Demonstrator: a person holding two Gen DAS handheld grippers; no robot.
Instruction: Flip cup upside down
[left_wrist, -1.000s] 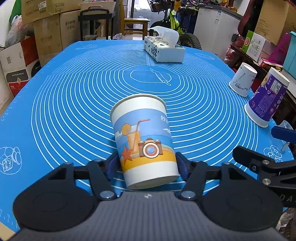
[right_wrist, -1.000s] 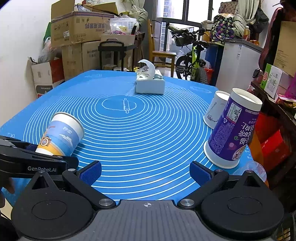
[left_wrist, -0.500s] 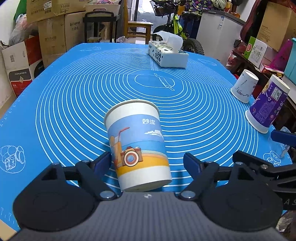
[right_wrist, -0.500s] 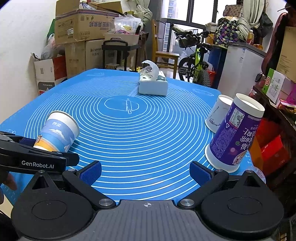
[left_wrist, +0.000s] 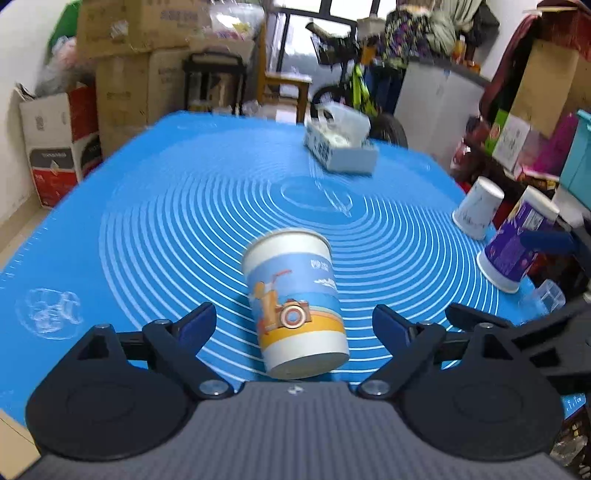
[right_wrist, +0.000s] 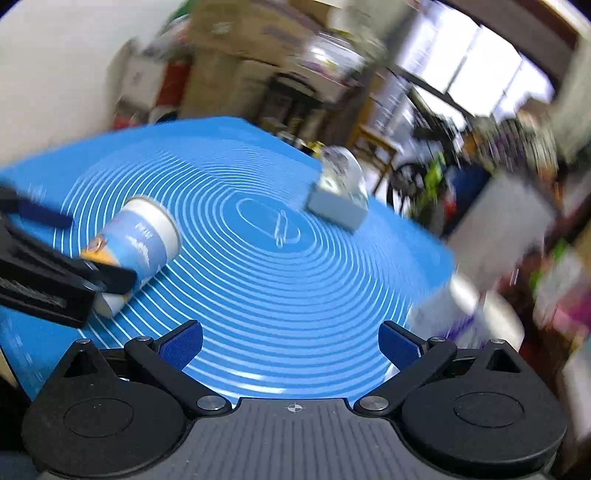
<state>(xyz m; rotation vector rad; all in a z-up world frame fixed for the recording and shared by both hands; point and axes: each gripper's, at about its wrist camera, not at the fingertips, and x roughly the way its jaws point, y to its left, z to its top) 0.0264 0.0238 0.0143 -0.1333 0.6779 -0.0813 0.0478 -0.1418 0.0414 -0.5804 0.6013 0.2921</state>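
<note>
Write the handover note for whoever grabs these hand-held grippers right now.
Left hand-held gripper: open, jaws on either side of the beach-print cup, not touching it.
Right hand-held gripper: open, empty, over the blue mat; that view is motion-blurred.
The cup looks upside down on the mat, wide end down and closed base up.
Done: flip and release, apparently.
Left: back the left gripper away without knocking the cup.

place: cluttered home storeroom | evidence: stacked cardboard boxes (left_wrist: 144, 40), bicycle (left_wrist: 354, 96), wooden chair (left_wrist: 286, 86)

Blue mat (left_wrist: 147, 221) with white concentric rings, white cup (left_wrist: 295, 299) banded blue and orange, purple cup (left_wrist: 517, 247)
</note>
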